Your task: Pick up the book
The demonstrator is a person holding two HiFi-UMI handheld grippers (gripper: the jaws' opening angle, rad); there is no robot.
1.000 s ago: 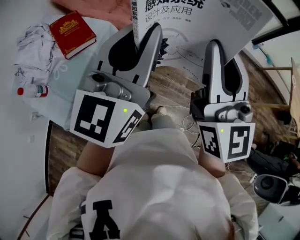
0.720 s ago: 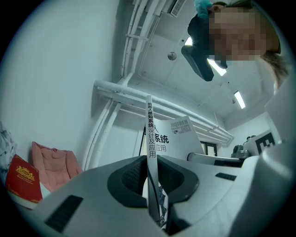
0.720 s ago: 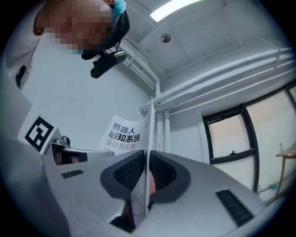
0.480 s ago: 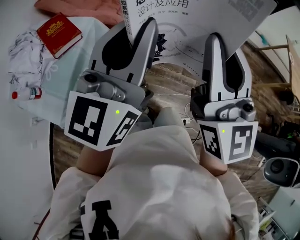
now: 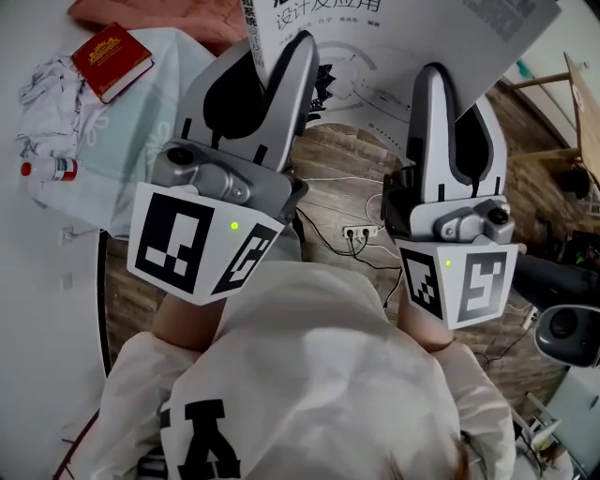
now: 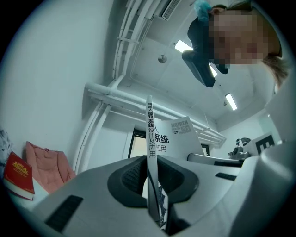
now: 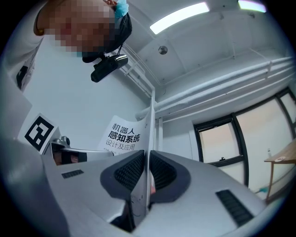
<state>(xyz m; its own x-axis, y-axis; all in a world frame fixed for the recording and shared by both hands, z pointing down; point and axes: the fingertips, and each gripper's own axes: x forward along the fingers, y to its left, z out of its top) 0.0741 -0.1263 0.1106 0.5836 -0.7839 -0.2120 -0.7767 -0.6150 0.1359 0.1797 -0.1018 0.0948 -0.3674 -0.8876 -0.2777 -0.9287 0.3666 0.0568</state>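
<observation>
Pinching book [image 5: 375,42] — L gripper [image 5: 267,80] spine, R gripper [image 5: 457,103] edge.

Book [image 5: 403,47] upper part cut off by head view's top edge; pink cloth [image 5: 150,17] likewise.

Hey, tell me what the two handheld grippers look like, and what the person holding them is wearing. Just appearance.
The left gripper and right gripper both have glossy light-grey jaws that taper toward the tips, lined inside with black ribbed pads. Each carries a white cube printed with black square markers and a small green light. The person wears a white top with black lettering.
</observation>
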